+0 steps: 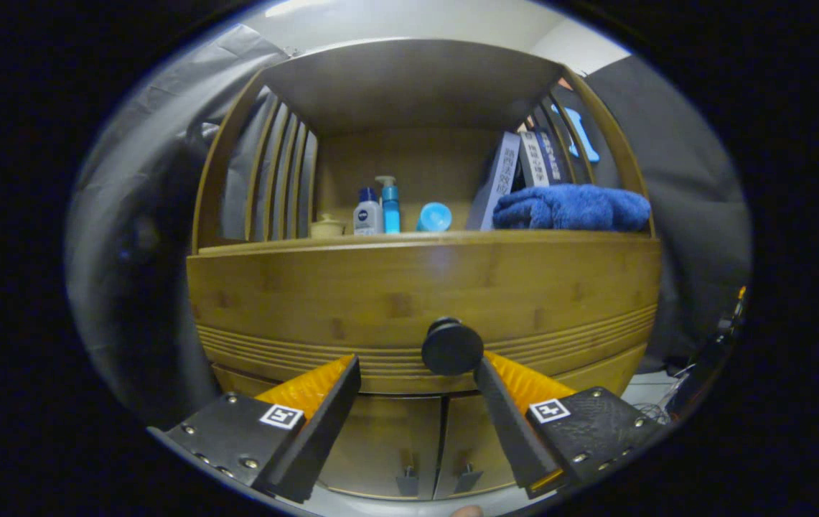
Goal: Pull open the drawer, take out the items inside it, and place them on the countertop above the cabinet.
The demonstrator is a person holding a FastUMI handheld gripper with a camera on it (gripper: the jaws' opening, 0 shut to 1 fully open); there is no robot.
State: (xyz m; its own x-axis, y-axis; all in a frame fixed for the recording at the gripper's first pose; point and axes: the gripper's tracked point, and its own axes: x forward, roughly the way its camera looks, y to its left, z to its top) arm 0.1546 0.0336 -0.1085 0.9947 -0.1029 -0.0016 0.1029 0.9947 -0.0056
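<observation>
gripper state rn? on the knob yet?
Gripper: open, holding nothing. The drawer knob sits between the fingertips, nearer the right finger; whether that finger touches it cannot be told. Drawer shut.

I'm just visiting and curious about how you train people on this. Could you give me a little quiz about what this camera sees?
1. True or false: the bamboo drawer is pulled open.
2. Where is the round black drawer knob: A between the claw's fingers, nearer the right one; B beyond the folded blue towel; C under the cabinet doors?
3. Fill in: the claw is ____ (open/shut).

Key: 1 false; 2 A; 3 open.
</observation>
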